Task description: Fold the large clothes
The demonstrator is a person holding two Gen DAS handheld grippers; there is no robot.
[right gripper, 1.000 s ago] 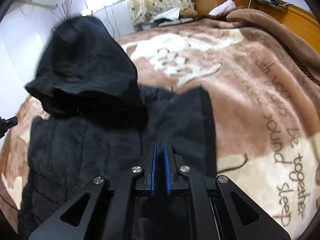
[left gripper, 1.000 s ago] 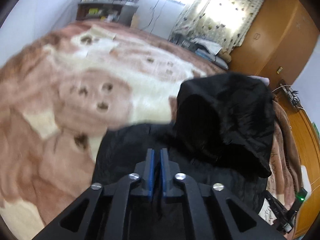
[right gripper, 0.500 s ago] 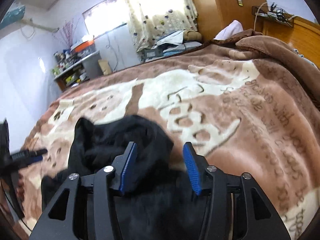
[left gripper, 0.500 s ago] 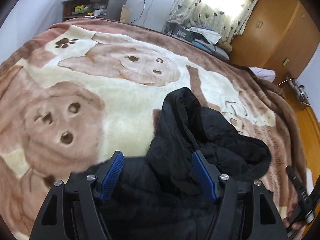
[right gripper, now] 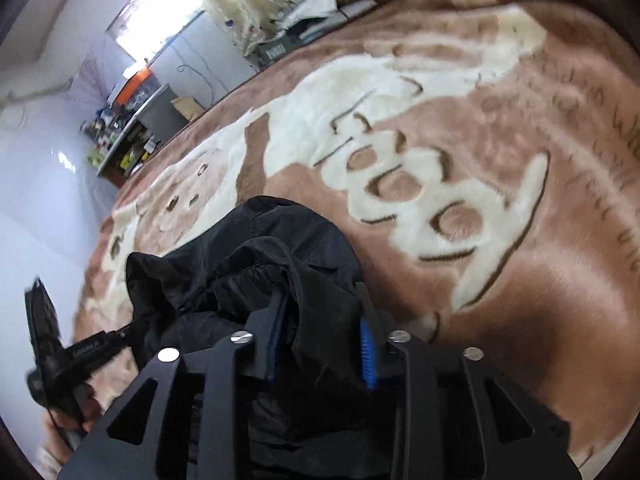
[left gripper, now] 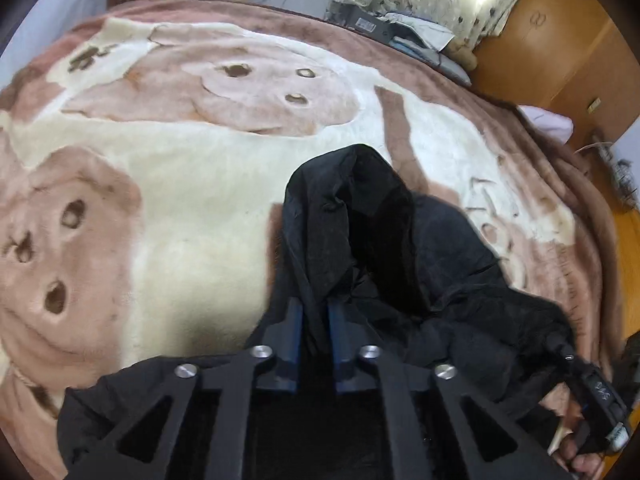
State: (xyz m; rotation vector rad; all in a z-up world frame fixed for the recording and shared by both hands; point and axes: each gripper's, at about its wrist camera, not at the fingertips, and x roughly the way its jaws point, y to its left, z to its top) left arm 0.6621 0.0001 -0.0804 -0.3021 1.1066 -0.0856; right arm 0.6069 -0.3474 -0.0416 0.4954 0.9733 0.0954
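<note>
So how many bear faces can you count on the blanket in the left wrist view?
2. One bear face lies beyond the black jacket, toward the far edge; the other is at the left. More may be hidden under the jacket.

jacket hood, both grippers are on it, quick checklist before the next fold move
1. Left gripper has hood fabric between its pads: ok.
2. Right gripper has hood fabric between its pads: ok.
3. Right fully clamped: not ok, jaws look partly open.
4. Jacket lies on the blanket: ok.
5. Hood flat: not ok, bunched.
6. Sleeves tucked: cannot tell.
</note>
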